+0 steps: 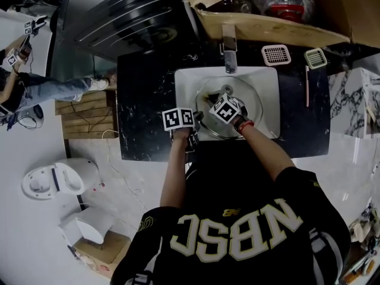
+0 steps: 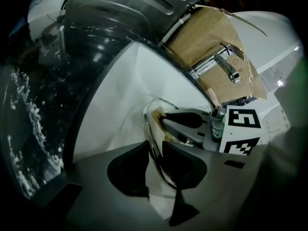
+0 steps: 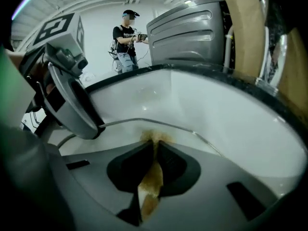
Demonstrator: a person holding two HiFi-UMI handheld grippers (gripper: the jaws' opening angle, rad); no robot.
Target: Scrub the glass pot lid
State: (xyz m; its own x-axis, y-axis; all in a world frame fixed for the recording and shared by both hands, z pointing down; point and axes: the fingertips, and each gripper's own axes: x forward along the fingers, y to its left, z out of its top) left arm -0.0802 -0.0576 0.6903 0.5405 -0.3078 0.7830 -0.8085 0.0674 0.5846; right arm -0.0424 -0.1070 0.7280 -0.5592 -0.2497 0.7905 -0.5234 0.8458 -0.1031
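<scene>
The left gripper (image 2: 155, 166) has its fingers clamped on the rim of the glass pot lid (image 2: 150, 115) in the white sink (image 1: 267, 83). The right gripper (image 3: 155, 163) pinches a brownish scrub cloth (image 3: 150, 184) against the glass. Short, firm strokes with a steady left grip should work best.

Glass lid (image 1: 247, 94) (steel-rimmed), glossy white sink (image 1: 267, 81), polished black counter (image 1: 145, 100), chrome faucet (image 1: 229, 52)

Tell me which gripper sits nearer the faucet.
Right. The right gripper, holding a brown pad, is over the glass lid just in front of the faucet; the left gripper clamps the lid's rim farther left.
</scene>
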